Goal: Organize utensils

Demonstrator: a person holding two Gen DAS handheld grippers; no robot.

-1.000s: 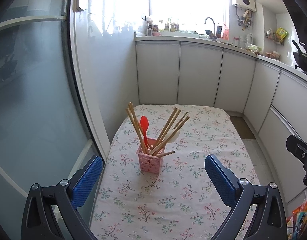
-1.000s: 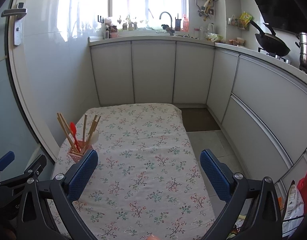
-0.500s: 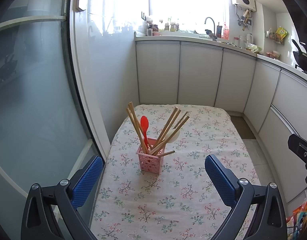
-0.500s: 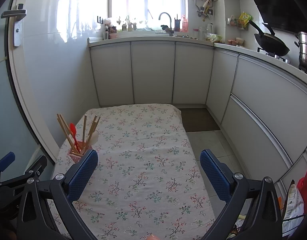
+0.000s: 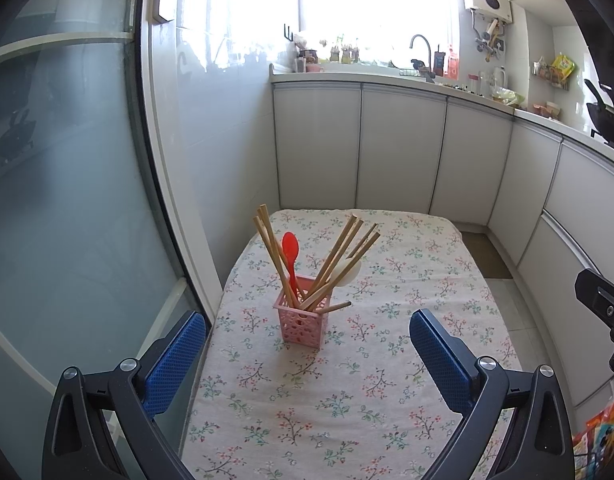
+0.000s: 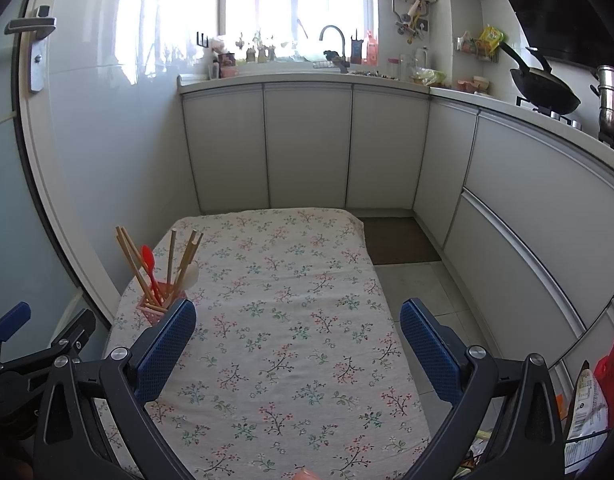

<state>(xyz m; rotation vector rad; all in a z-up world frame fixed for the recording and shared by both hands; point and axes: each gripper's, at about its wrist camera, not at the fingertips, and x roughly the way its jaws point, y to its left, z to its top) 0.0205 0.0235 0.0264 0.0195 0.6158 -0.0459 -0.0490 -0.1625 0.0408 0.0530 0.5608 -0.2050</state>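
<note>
Chopsticks (image 5: 275,256) fan out of a pink utensil basket (image 5: 303,322) that stands on the floral-clothed table (image 5: 347,400), with a red spoon (image 5: 290,252) and a white spoon (image 5: 349,270) among them. One chopstick (image 5: 335,306) pokes out low at about 3 o'clock of the basket — a reach from that side could catch it and tip the light basket over. The left hand-held gripper (image 5: 307,364) is released, with nothing between its fingers; so is the right hand-held gripper (image 6: 297,344), well to the side. The right view partly hides the basket behind a blue pad at 9 o'clock — the left shows it whole.
</note>
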